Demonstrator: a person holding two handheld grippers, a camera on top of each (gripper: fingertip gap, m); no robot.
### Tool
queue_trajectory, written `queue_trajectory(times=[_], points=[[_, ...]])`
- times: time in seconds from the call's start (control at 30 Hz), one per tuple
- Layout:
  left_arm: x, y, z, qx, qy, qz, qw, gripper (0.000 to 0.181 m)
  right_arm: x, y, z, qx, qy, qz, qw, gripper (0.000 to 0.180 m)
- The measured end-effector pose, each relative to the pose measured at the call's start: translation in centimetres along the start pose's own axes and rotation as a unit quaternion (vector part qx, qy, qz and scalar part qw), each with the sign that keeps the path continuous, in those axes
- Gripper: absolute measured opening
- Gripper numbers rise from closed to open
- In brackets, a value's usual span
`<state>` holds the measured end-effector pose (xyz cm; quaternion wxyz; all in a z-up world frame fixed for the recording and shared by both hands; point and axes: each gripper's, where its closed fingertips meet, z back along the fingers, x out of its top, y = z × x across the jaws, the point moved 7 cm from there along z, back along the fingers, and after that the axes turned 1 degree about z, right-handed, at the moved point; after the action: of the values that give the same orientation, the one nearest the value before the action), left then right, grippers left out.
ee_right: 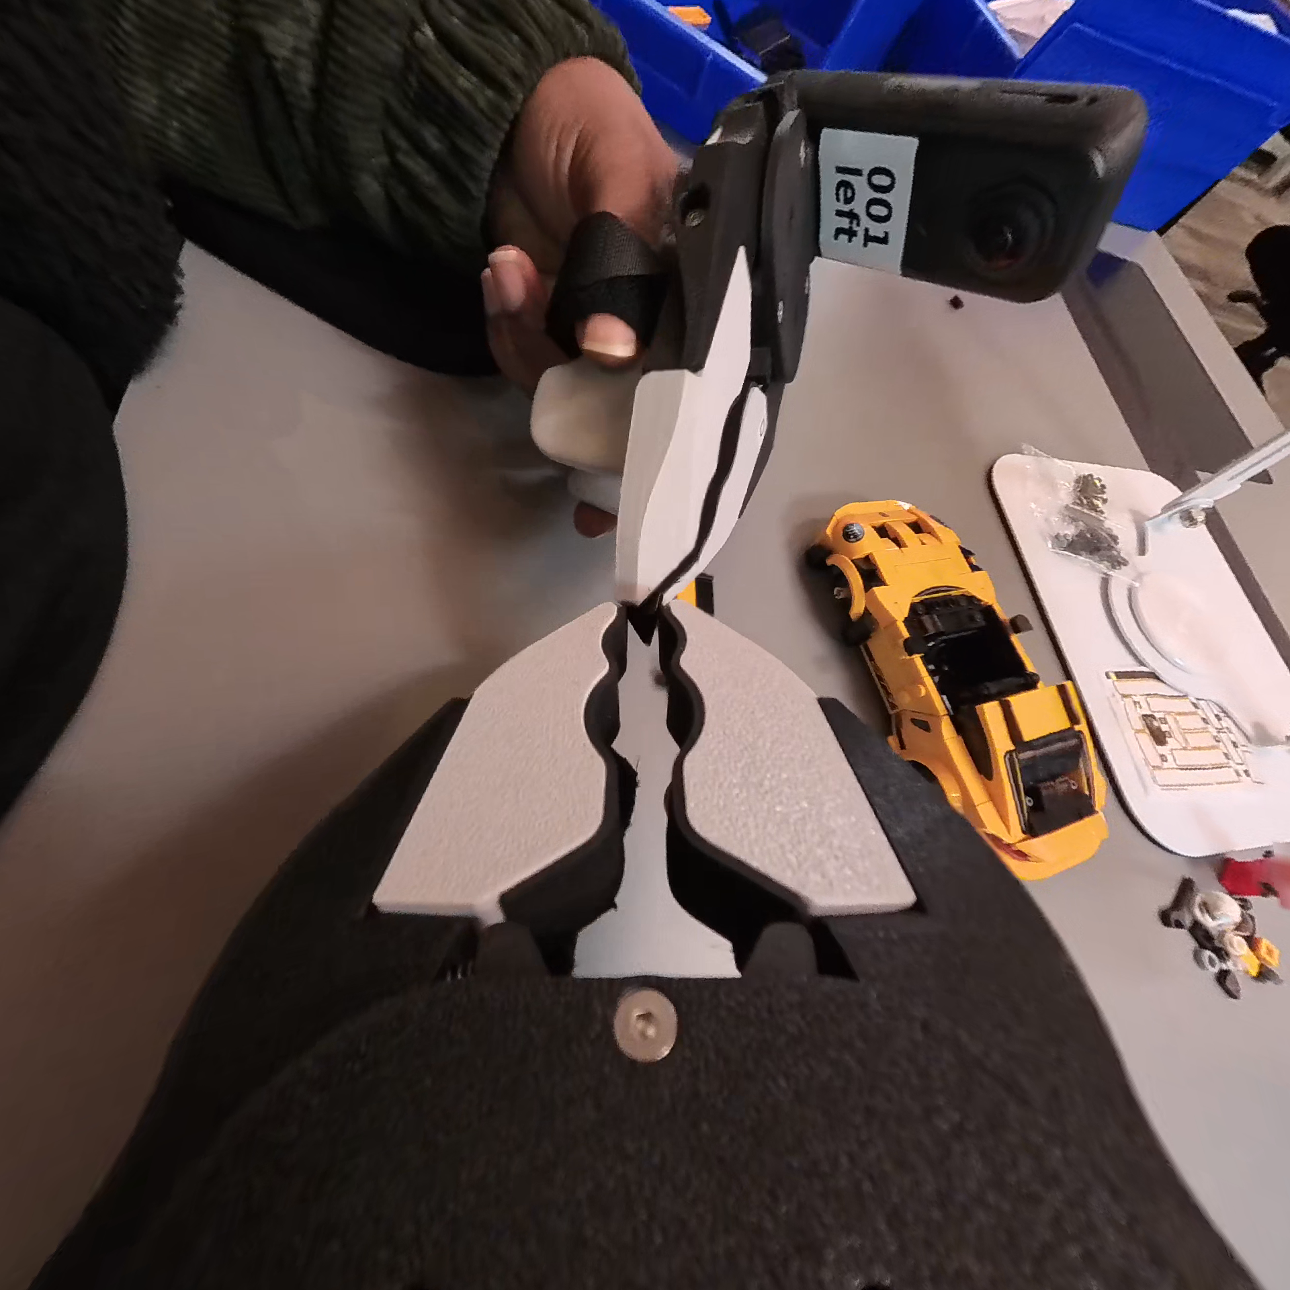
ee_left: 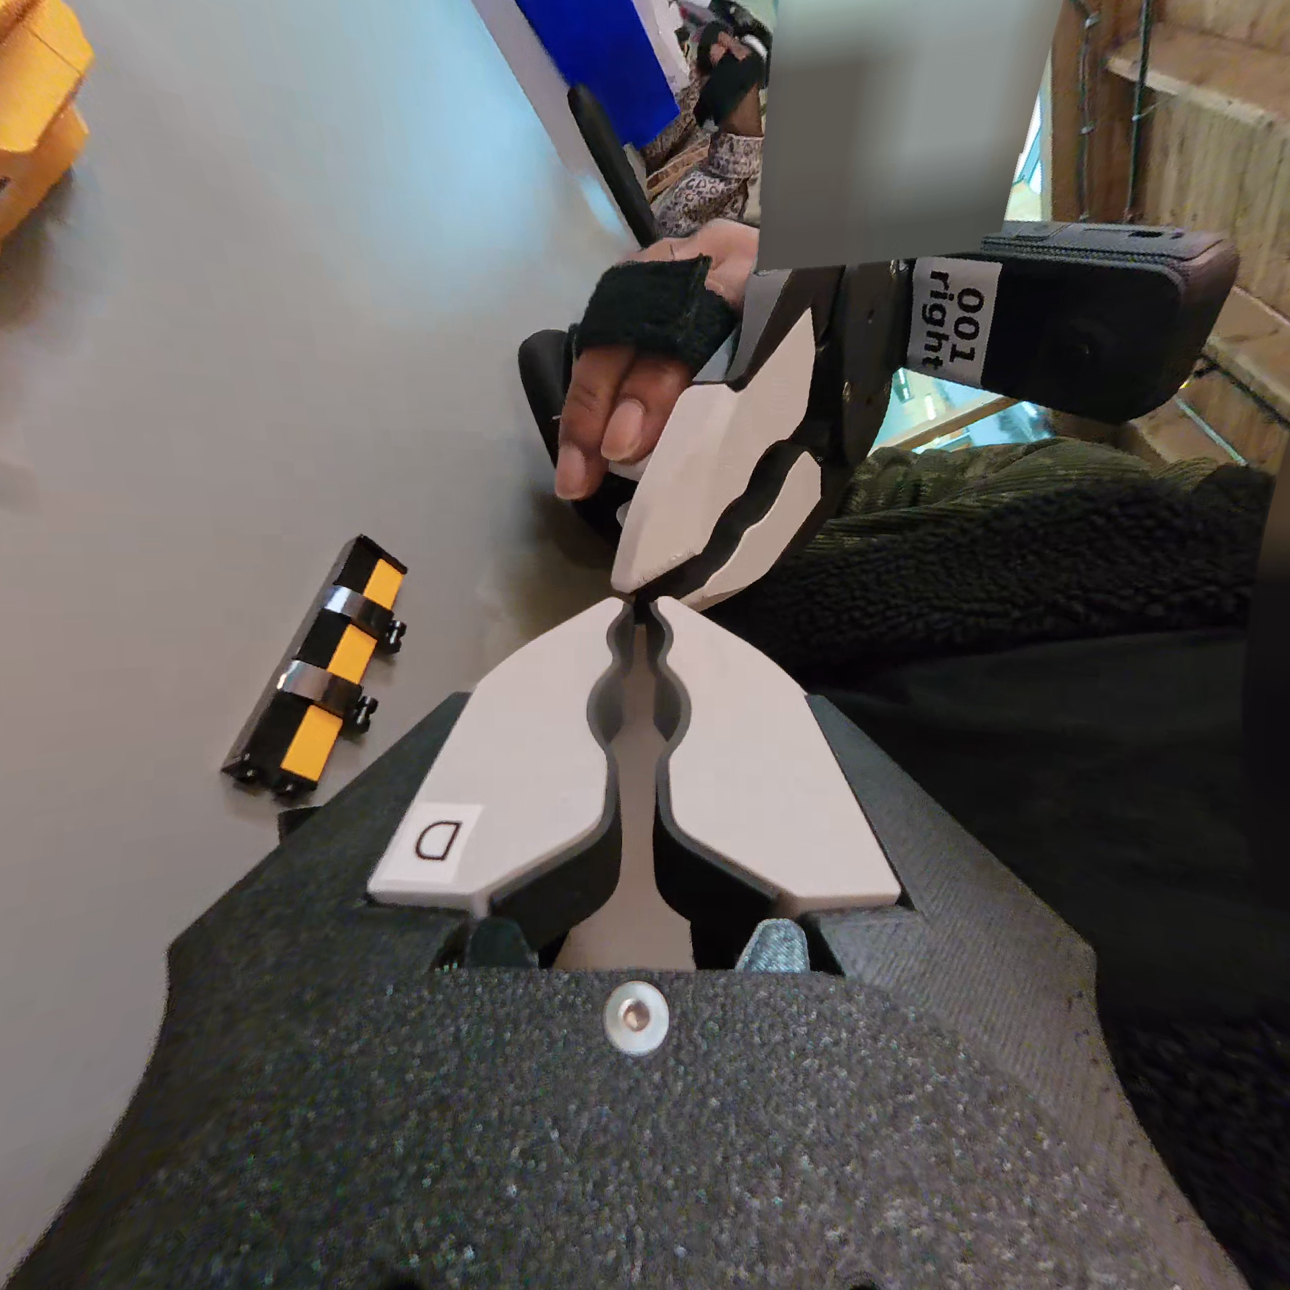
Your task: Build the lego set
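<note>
My left gripper (ee_left: 639, 613) and right gripper (ee_right: 643, 623) meet tip to tip above the grey table (ee_left: 279, 349). Both are closed down on a small black lego piece (ee_right: 643, 628), also seen in the left wrist view (ee_left: 639, 609). I cannot tell whether it is one piece or two pressed together. The right gripper (ee_left: 653, 590) comes in from above in the left wrist view, and the left gripper (ee_right: 653, 593) does the same in the right wrist view. A black and yellow lego bar (ee_left: 317, 673) lies on the table to the left. A yellow lego car (ee_right: 956, 687) lies to the right.
A white mat (ee_right: 1228, 803) right of the car holds a bag of small parts (ee_right: 1082, 523) and a sticker sheet (ee_right: 1180, 740). Loose small lego pieces (ee_right: 1218, 935) lie near it. Blue bins (ee_right: 1152, 84) stand at the back. A yellow box (ee_left: 35, 119) sits at the far left. My left and right fingertips are right by each other.
</note>
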<state>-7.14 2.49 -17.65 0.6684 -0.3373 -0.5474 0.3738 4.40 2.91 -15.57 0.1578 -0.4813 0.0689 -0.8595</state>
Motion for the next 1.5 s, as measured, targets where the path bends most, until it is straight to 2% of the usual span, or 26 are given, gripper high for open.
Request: queue_trajectory(times=[0.27,0.7,1.27,1.37,1.5], points=[[0.7,0.0,0.7,-0.014,-0.051,0.011,0.999,0.005,0.1,-1.1,0.4,-0.019,-0.032,-0.082,0.996,0.008],[1.8,-0.9,1.0,-0.054,-0.131,0.002,0.99,0.002,1.0,-2.2,1.3,-0.081,-0.088,-0.09,0.989,0.008],[1.9,-0.9,1.6,-0.048,-0.134,-0.002,0.99,0.0,0.7,-2.1,1.1,-0.082,-0.092,-0.094,0.988,0.008],[1.8,-0.8,1.4,-0.049,-0.131,0.0,0.99,0.006,0.6,-2.0,1.0,-0.081,-0.087,-0.085,0.989,0.008],[1.7,-0.8,1.3,-0.05,-0.126,0.001,0.991,0.006,0.4,-1.7,0.8,-0.081,-0.073,-0.061,0.992,0.008]])
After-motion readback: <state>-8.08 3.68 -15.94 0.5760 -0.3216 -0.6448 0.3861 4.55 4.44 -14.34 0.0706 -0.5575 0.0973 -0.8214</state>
